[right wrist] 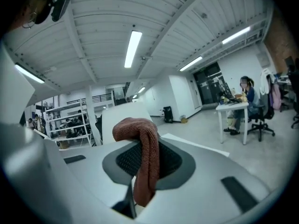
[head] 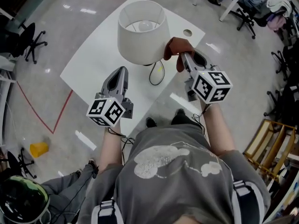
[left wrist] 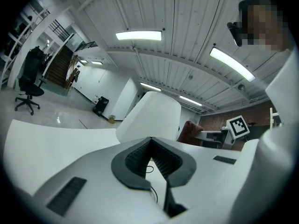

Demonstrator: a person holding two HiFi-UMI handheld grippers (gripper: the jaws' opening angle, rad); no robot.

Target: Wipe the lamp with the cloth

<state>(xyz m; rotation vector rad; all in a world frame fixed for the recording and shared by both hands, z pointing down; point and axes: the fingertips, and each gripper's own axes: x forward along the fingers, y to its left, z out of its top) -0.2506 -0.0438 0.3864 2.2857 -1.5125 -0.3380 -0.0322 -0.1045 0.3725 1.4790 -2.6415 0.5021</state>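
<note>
A white lamp point(head: 140, 31) with a drum shade and a visible bulb stands on the white table point(head: 88, 59). Its black cable point(head: 154, 74) loops toward the near edge. My right gripper point(head: 184, 56) is shut on a brown cloth point(head: 175, 47), held just right of the shade. In the right gripper view the cloth point(right wrist: 145, 148) droops over the jaws, with the lamp point(right wrist: 122, 120) behind. My left gripper point(head: 122, 70) hovers below the shade, shut and holding nothing. In the left gripper view the lamp point(left wrist: 150, 115) rises ahead of the left gripper point(left wrist: 150, 143), with the cloth point(left wrist: 189, 130) to its right.
A round hole point(head: 188, 32) is cut in the table's far right corner. Office chairs point(head: 29, 41) stand at the left, more chairs and a desk point(head: 243, 8) at the back right. A yellow cone point(head: 38, 148) lies on the floor. A person point(right wrist: 245, 94) sits at a far desk.
</note>
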